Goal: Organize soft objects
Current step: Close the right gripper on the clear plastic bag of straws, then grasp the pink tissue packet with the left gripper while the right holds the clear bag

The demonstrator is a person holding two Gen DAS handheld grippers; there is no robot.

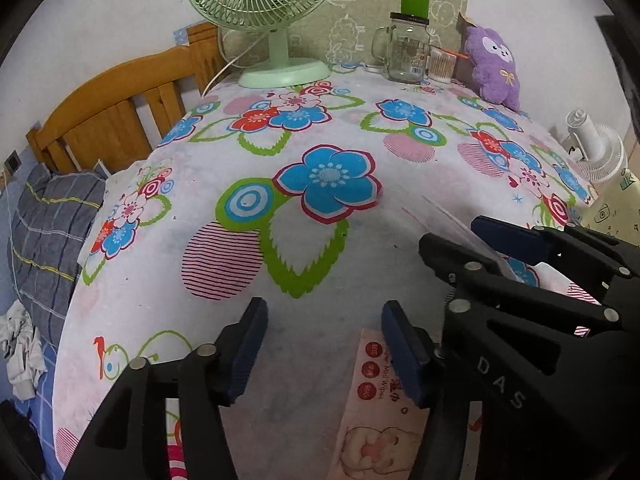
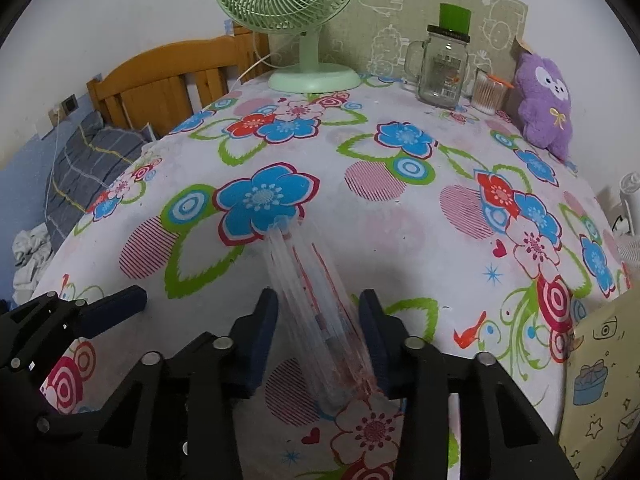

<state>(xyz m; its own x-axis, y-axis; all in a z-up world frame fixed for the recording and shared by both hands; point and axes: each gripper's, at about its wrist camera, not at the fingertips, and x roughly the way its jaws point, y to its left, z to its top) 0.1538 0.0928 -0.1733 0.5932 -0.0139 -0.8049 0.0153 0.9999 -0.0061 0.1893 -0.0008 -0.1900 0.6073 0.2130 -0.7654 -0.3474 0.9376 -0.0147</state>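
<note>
Between the blue pads of the right gripper (image 2: 318, 338) a clear plastic bag (image 2: 308, 304) is seen on edge, reaching forward over the flowered tablecloth (image 2: 400, 220). The right pad lies against the bag; whether the left pad touches it cannot be told, perhaps because of the bag's transparency. The jaws of the left gripper (image 1: 324, 348) are spread, with bare cloth between them. A pink pack of wipes (image 1: 376, 420) is seen flat on the cloth just under and beside its right finger, apparently not pinched. The 2 grippers are set close together, the right one just beside the left. At the far edge of the table a green fan (image 1: 264, 8), a glass jar (image 1: 406, 50) with a green lid, a cup of cotton swabs (image 1: 442, 64) and a purple plush toy (image 1: 496, 66) are lined up against the wall.
</note>
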